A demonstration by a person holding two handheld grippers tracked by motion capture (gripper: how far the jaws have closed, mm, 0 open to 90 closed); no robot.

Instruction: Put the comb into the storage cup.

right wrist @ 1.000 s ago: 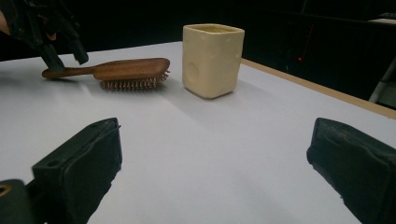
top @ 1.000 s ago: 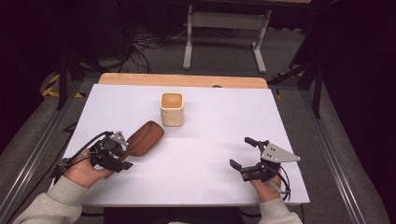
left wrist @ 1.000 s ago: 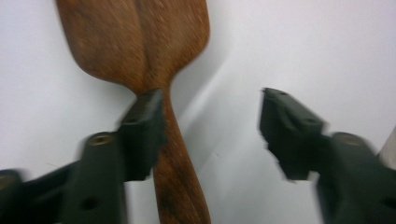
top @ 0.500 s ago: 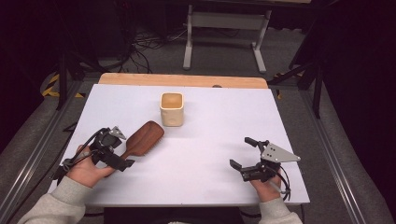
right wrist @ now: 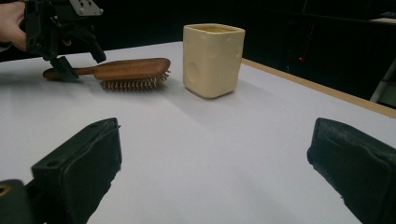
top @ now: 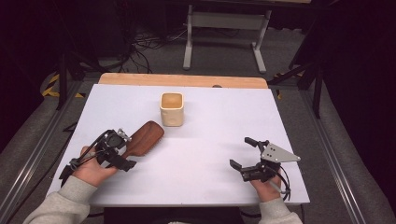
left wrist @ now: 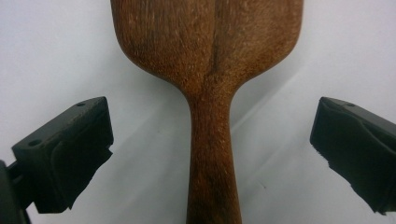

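Straddling the handle of the wooden hairbrush, the left gripper has just been opening its jaws and now stands wide, pads clear of the wood on both sides. Hairbrush lies bristles down on the white table, head just beside the cream cup. Right gripper rests near the table's right front, well apart from the brush, jaws wide and empty.

The right tongs stand wide apart over the bare white surface. Beyond them a brush lies bristles down, just beside a cream cup. The left tongs straddle the brush's handle.
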